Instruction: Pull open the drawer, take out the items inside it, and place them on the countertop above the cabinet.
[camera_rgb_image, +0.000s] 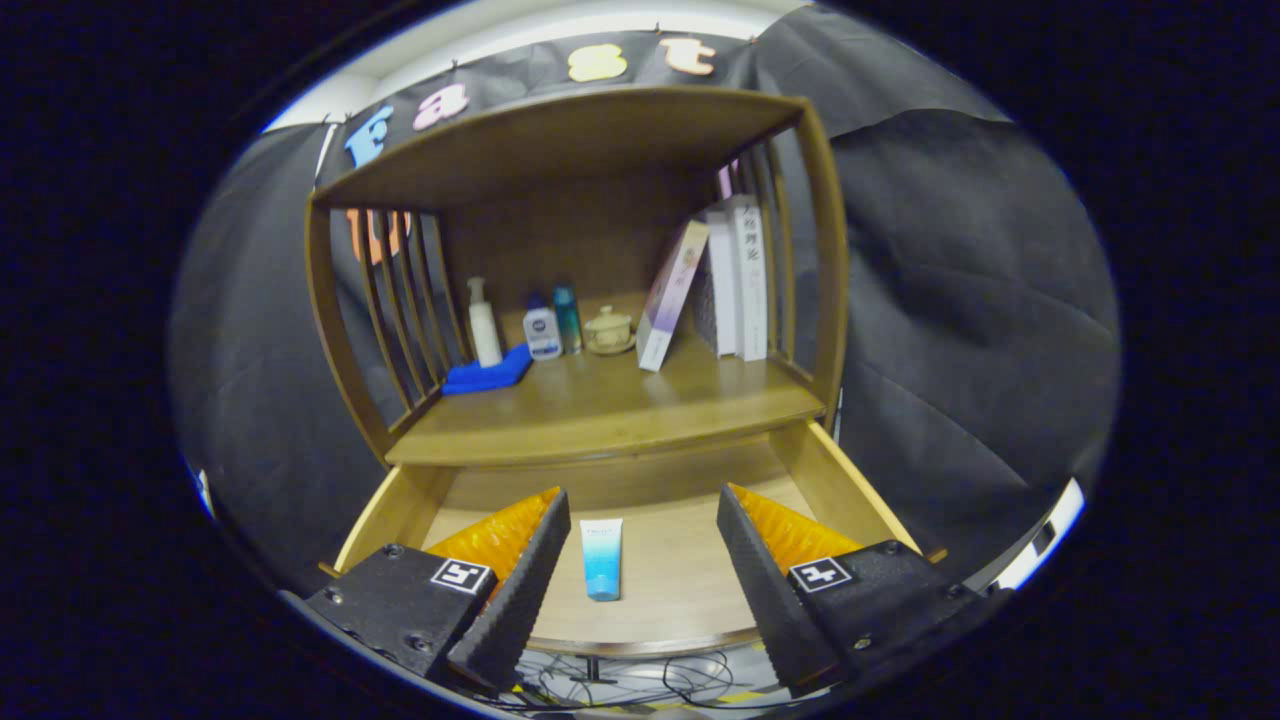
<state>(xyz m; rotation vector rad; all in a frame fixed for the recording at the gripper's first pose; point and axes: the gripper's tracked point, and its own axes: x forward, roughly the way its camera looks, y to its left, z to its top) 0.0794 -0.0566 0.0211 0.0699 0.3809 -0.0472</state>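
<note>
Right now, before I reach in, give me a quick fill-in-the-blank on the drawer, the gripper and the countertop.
1. The drawer under the countertop is pulled ____.
2. The gripper is ____, with the blue tube lying on the drawer floor between its fingers.
3. The white pump bottle stands behind a folded ____ cloth.
4. Beside the upright white books, the tilted book leans toward the ____.

Missing words: open; open; blue; books
</note>
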